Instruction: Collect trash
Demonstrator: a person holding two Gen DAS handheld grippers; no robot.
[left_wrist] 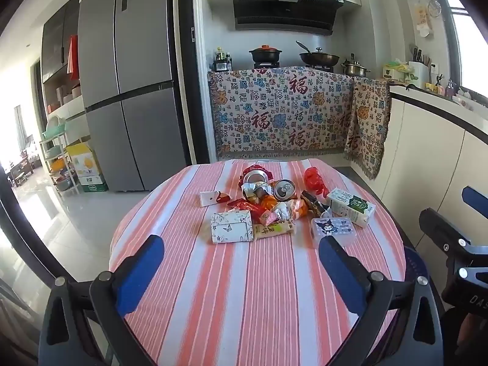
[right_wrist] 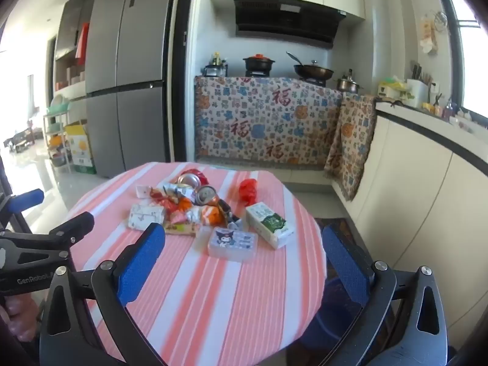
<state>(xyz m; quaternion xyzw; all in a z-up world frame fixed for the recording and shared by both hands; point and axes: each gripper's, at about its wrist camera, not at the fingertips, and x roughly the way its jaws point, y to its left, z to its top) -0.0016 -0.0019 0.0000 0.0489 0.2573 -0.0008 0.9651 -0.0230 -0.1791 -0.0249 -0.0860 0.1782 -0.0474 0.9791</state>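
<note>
The trash [left_wrist: 268, 204] lies in a loose heap on the far half of the round surface [left_wrist: 244, 289], which is covered by a striped cloth. Most pieces are foil and plastic wrappers, probably very light, soft and a little slippery; they should be pinched at a raised fold, not pressed flat. Two crushed cans [left_wrist: 285, 189] lie on their sides behind the wrappers; they look stiff and light and could roll, so a hold across the body seems best. A green and white carton [left_wrist: 350, 206], a white box with butterflies [left_wrist: 232, 227] and a clear case with a cartoon figure [left_wrist: 334, 231] stand at the near edge of the heap. Each has flat sides that give a sure hold. A red plastic bag [left_wrist: 314, 180] lies just behind the carton.

The left gripper [left_wrist: 241, 268] and the right gripper [right_wrist: 244, 259] hover near the heap, fingers spread wide and empty.
</note>
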